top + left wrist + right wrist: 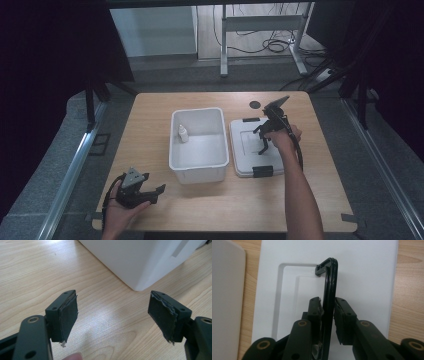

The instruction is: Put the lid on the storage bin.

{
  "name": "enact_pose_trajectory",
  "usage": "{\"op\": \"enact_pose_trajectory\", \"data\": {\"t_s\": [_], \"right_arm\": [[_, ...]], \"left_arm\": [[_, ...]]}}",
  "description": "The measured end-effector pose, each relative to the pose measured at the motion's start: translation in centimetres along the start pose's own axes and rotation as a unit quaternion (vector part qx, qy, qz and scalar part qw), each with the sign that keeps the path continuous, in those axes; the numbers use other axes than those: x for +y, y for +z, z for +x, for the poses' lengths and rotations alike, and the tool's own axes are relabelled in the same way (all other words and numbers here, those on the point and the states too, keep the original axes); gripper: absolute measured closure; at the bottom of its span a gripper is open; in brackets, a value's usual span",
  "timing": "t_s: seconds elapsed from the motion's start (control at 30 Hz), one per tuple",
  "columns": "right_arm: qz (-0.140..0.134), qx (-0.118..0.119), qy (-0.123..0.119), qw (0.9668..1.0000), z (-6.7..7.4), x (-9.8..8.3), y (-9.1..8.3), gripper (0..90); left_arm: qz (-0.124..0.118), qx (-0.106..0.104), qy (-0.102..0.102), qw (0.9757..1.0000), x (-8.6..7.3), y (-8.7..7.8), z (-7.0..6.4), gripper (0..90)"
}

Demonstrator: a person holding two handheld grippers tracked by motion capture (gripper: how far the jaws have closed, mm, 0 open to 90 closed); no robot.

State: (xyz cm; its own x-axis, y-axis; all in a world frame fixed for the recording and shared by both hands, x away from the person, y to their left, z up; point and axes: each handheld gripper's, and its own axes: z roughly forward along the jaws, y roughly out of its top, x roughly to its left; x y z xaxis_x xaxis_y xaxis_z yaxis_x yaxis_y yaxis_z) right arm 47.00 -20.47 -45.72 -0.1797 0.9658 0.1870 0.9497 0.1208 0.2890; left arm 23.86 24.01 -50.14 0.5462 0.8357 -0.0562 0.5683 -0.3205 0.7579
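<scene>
A white lid [245, 162] lies flat on the wooden table, just right of an open white bin [197, 111]. A small white bottle [183, 133] stands inside the bin near its left wall. My right gripper [263, 148] points down over the lid, and in the right gripper view it [329, 307] is shut on the lid's raised black handle [330, 277], a pad on each side of the bar. My left gripper [153, 182] rests low at the table's front left, open, with nothing between its jaws [112, 315]; the bin's corner [140, 262] is ahead of it.
Black clasps sit at the lid's near edge [263, 171] and far edge [251, 120]. A round black hole [255, 105] is in the tabletop behind the lid. Bare wood lies in front of the bin. A desk frame and cables stand beyond the table.
</scene>
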Motion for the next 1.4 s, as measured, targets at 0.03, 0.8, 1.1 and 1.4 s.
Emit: {"op": "enact_pose_trajectory", "data": {"t_s": [0.03,0.8,1.1,1.4], "right_arm": [[0.003,0.000,0.001,1.0000,0.0,0.0,0.1,78.4],[-0.004,0.043,0.063,0.9971,-0.4,-0.1,-0.8,85.1],[-0.028,0.043,0.067,0.9964,-1.0,-0.1,-4.0,85.1],[-0.045,0.044,0.072,0.9954,-1.4,-0.4,-6.6,85.1]], "left_arm": [[0.000,0.000,0.000,1.0000,0.0,0.0,0.0,24.1],[-0.001,0.001,-0.002,1.0000,0.0,0.0,0.1,24.1],[0.000,0.001,0.000,1.0000,0.0,0.0,0.1,24.1],[0.000,0.001,0.000,1.0000,0.0,0.0,0.0,24.1]]}}
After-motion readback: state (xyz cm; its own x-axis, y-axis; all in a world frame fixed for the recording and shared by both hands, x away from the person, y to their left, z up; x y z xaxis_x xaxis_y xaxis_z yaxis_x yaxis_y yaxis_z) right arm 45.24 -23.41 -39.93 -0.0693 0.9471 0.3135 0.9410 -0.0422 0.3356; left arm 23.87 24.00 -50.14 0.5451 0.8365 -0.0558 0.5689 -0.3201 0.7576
